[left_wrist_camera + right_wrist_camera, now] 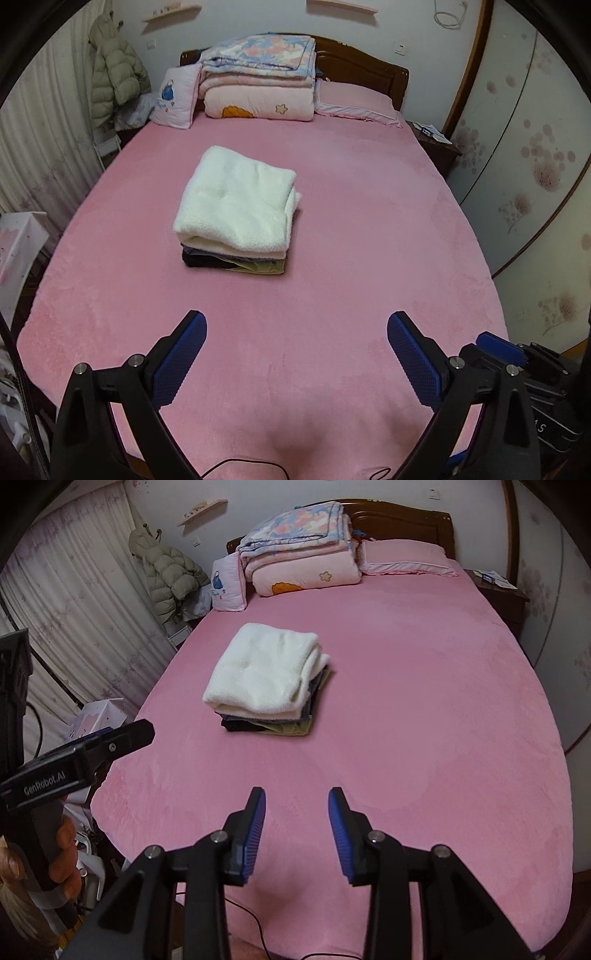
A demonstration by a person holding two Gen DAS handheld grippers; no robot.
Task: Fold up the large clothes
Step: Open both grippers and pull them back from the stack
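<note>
A stack of folded clothes [236, 214] lies on the pink bed [351, 258], a fluffy white garment on top, with dark and olive pieces [255, 266] under it. It also shows in the right wrist view [266, 675]. My left gripper [295, 325] is open and empty, held over the near part of the bed, well short of the stack. My right gripper [297, 801] is open and empty, also over the near bed. The left gripper's body [85, 753] shows at the left edge of the right wrist view, held by a hand.
Folded quilts [258, 81] and pillows [354, 103] lie at the headboard. A puffer jacket [114, 81] hangs at the left by curtains. A nightstand [436, 140] stands at the far right beside a wardrobe. A black cable [243, 465] lies at the near bed edge.
</note>
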